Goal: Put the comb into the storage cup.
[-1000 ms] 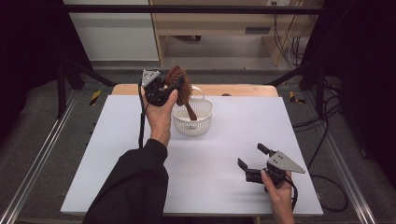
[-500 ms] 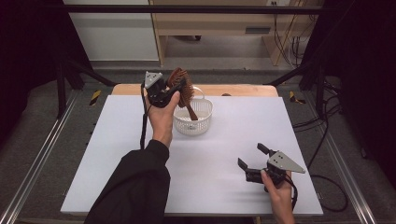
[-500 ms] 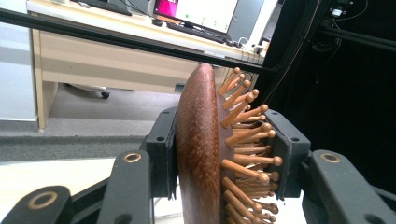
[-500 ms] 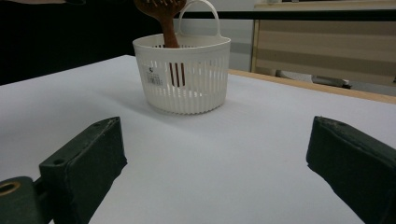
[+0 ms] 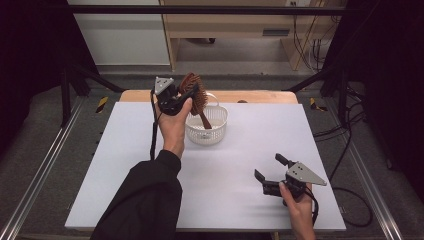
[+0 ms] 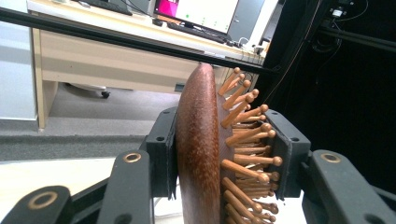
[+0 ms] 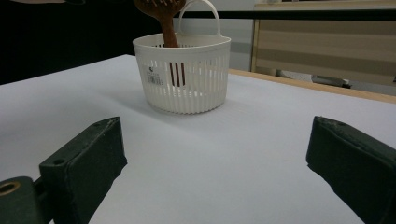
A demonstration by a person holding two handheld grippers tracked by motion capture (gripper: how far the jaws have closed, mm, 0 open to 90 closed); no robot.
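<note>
Wooden and dark brown, the hairbrush [image 5: 194, 95] is pinched by its head in the left claw [image 5: 186, 95], held up above the far part of the white surface [image 5: 125, 165]. In the left gripper view the two black pads press on either side of the brush head [image 6: 198, 154]: one against the smooth rounded back, the other against the round-tipped wooden bristles [image 6: 247, 140]. The brush is tilted, head up and handle pointing down into the white slatted basket [image 5: 207, 125]. Through the basket's [image 7: 187, 77] slats in the right gripper view, the handle [image 7: 170, 32] reaches down inside the basket; whether its tip touches the bottom cannot be told.

The right claw [image 5: 270, 172] sits near the front right corner of the surface, well apart from the basket, its jaws spread wide with nothing between them. Its own camera looks across the bare white surface [image 7: 261, 154] toward the basket.

Judging from how things lie, the work seems to be putting the brush into the basket, and it looks mostly done: the brush is gripped, carried over the basket and partly lowered in handle first. What appears left is to lower it a little more if needed, open the left claw so the brush rests against the basket's rim, and draw the hand away. The right claw seems to have no part at this stage.
</note>
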